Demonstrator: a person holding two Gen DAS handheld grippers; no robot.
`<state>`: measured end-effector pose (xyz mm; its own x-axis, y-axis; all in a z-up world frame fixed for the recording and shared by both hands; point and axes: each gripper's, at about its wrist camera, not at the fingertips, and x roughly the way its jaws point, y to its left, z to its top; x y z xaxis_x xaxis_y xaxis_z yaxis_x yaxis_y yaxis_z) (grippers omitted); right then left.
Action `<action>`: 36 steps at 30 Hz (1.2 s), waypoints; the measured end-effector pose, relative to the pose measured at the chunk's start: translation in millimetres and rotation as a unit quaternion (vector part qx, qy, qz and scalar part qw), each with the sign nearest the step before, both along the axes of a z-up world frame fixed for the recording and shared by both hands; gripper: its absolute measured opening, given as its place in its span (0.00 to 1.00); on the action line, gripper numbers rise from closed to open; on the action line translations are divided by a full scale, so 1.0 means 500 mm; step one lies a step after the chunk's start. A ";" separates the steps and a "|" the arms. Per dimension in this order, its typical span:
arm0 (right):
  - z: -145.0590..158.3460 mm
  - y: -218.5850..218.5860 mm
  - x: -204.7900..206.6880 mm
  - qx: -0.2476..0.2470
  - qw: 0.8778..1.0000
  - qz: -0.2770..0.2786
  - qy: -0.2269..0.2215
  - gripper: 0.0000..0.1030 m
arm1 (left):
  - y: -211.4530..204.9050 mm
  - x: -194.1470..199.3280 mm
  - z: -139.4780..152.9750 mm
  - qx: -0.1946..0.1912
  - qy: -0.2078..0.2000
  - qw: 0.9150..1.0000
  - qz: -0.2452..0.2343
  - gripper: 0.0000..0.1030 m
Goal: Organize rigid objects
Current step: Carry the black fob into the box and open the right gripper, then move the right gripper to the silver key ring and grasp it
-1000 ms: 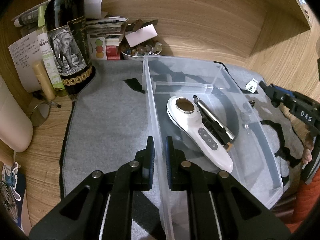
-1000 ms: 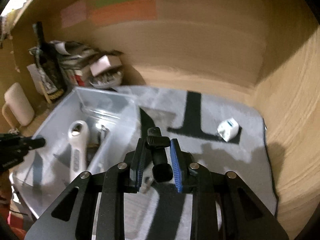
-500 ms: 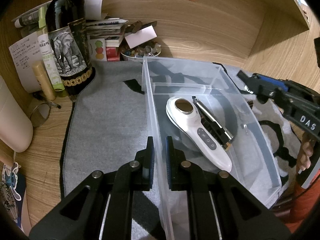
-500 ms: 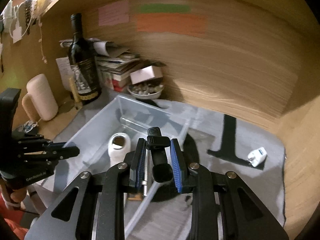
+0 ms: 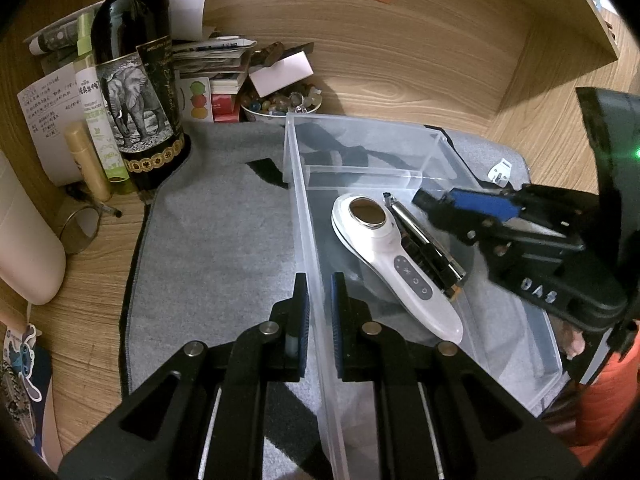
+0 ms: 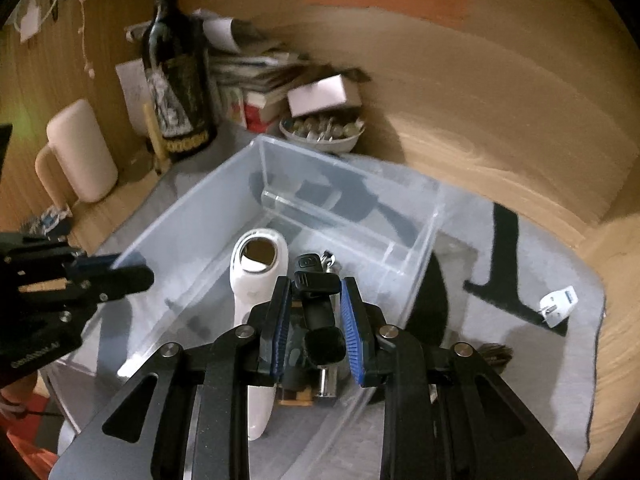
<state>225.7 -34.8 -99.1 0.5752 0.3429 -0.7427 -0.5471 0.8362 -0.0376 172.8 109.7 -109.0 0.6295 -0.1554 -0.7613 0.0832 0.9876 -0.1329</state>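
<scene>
Nearest my left hand-held gripper (image 5: 319,292), the pads pinch the clear bin (image 5: 432,136) wall. My right hand-held gripper (image 6: 313,308) grips a black clip-like object (image 6: 316,292), hiding things below. Beyond lie a white handheld device (image 6: 256,276), a blurred bottle (image 6: 176,80), and a white plug (image 6: 558,306) on the surface.

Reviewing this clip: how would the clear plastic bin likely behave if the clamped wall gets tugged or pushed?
The clear plastic bin looks thin-walled, so the wall in the left gripper may flex. Holding only the white handheld device and a metal tool, it is probably light. On the grey mat it would likely drag, not glide.
</scene>
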 end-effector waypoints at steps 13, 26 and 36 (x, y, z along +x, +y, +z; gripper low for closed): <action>0.005 0.001 -0.017 0.001 1.000 0.011 -0.008 0.42 | -0.001 0.000 -0.001 0.002 0.001 1.000 0.000 0.10; 0.048 -0.110 -0.023 0.009 0.997 -0.061 -0.047 0.52 | 0.001 0.002 -0.001 0.000 0.002 1.000 0.000 0.10; -0.006 -0.204 -0.011 -0.008 0.992 -0.126 -0.002 0.52 | 0.000 0.002 -0.002 0.000 0.003 1.000 -0.001 0.10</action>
